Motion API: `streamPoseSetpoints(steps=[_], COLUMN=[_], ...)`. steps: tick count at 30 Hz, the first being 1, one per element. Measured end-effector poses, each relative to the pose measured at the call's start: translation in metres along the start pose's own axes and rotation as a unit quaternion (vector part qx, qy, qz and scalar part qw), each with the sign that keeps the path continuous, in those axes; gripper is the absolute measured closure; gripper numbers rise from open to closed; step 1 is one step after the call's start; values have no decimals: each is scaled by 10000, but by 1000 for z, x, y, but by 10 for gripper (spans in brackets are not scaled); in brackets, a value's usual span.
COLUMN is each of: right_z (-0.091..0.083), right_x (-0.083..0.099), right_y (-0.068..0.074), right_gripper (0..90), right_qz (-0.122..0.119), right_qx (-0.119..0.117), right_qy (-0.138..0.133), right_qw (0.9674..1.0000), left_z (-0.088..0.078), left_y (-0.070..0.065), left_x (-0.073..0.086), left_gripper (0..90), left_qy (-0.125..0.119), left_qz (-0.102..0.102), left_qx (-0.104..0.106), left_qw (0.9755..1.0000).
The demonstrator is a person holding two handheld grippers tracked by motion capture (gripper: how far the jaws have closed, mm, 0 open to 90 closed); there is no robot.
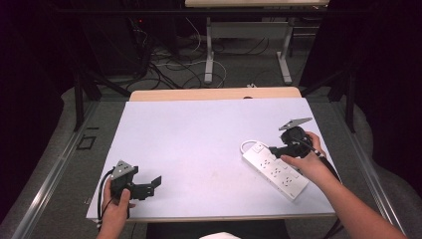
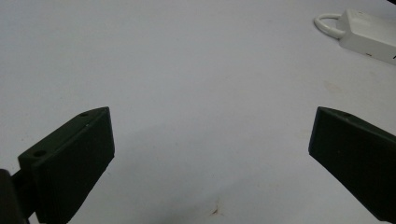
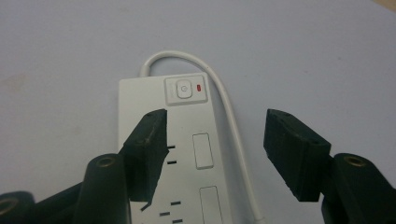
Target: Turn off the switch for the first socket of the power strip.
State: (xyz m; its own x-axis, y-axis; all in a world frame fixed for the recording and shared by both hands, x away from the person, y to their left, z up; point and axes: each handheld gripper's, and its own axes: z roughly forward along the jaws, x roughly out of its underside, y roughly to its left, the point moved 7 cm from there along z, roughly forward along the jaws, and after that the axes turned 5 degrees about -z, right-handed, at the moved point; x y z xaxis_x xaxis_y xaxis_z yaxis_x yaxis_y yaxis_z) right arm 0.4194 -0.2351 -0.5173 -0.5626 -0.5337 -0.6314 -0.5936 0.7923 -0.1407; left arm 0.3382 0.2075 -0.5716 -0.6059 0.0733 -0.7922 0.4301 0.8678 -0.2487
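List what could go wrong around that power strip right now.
1. The right gripper straddles the power strip unevenly, one jaw over its face, one beyond its cable; closing could pinch the cable.
2. A jaw might bump the switch.
3. The strip lies near the table edge; a nudge could push it off.

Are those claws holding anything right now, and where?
Nothing is held. The right claw hangs open over the power strip; the left claw is open over bare table.

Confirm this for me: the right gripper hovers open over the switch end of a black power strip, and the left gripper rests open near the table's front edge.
One detail is wrong: the power strip is white, not black, as the right gripper view shows. The rest stands: the right gripper is open over its switch end, and the left gripper rests open near the table's front edge.
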Motion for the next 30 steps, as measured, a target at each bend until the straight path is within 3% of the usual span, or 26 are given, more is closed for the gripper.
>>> streamPoseSetpoints(steps=[23,30], right_z=[18,23], right_x=[-1,0], right_y=[2,1], right_gripper=[658,738], right_qz=[91,23], right_qx=[-125,-91], right_qy=[327,418], right_qw=[9993,9991], left_z=[1,1], left_y=[0,0], left_x=[0,0], left_gripper=[1,1], left_qy=[4,9], left_qz=[-2,-1], left_qx=[11,16], left_qw=[10000,10000])
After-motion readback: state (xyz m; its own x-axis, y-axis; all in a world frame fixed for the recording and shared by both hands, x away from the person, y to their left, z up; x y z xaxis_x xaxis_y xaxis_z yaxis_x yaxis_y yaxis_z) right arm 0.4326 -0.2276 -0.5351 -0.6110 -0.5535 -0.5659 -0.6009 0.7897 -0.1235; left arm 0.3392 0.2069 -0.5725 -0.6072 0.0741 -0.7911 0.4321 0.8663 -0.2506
